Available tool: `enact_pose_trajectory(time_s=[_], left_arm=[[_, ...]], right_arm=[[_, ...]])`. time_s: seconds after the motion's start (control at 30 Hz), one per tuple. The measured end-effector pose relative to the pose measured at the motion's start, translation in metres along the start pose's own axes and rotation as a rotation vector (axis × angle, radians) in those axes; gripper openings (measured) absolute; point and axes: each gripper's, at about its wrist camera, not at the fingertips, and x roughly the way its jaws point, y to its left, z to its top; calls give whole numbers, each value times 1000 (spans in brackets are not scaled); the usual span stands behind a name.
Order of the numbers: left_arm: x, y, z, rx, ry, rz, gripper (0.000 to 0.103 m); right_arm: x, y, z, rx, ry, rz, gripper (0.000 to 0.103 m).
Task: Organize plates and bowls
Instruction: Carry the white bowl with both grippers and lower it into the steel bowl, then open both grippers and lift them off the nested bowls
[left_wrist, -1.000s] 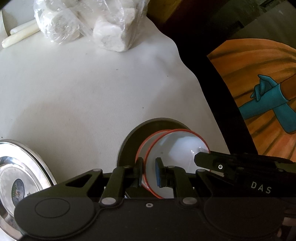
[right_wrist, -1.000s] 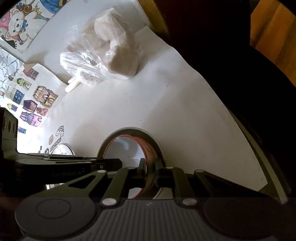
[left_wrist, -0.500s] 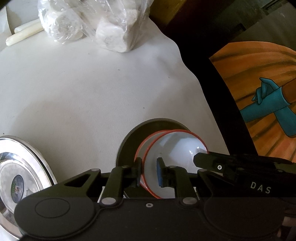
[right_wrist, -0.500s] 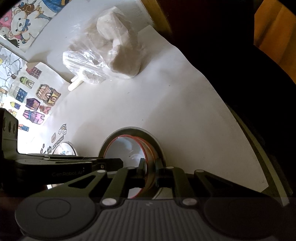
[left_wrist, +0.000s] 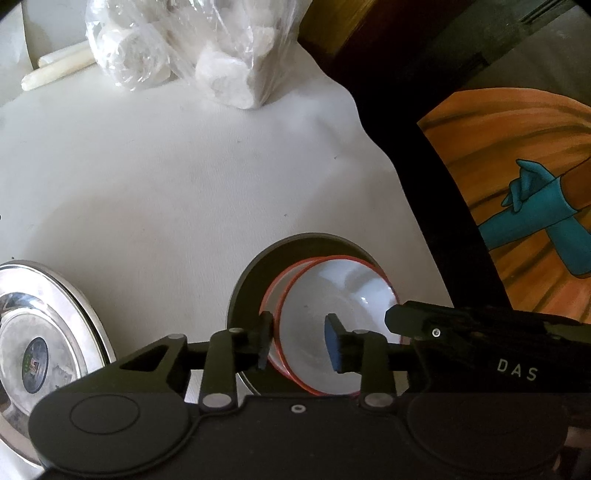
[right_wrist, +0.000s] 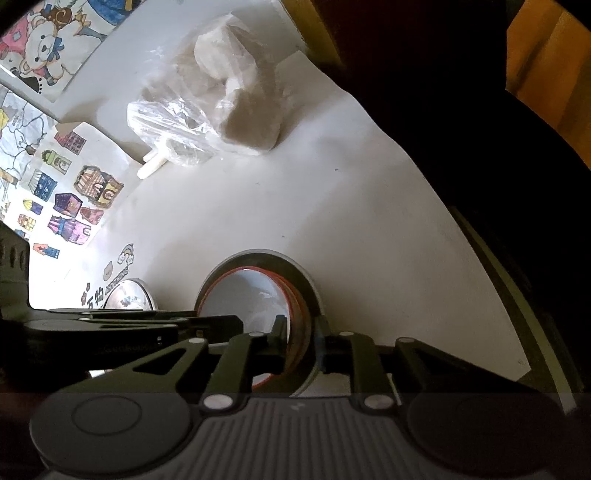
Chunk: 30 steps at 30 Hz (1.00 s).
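Two white bowls (left_wrist: 332, 295) with red rims sit nested inside a dark bowl (left_wrist: 251, 284) on the white worktop (left_wrist: 166, 184), near its right edge. The left gripper (left_wrist: 299, 345) straddles the near rim of the nested bowls; its jaws have just been opening, and the blue-padded finger (left_wrist: 332, 349) now stands clear inside the bowl, with the rim between but not pressed. The right gripper (right_wrist: 301, 341) straddles the opposite rim (seen edge-on); its jaws have also just been opening, a narrow gap, and whether the pads press I cannot tell. A steel plate (left_wrist: 40, 332) lies to the left, a plastic bag (left_wrist: 177, 48) at the far side.
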Motion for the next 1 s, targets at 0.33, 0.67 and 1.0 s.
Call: enact_pose_trajectory(time_s=[0.33,0.67,1.0], left_arm=[[-19,4,-12,-23,-85,20,60],[-67,14,-52,-62,-240,88,102],[-103,21,-103,-68,-345,155,102]], right_arm=[[-14,3,-11,-11,-47,-21,25],[-47,17,-38,-43,-142,-34,76],[-79,41,-78,-124,-207,-61,103]])
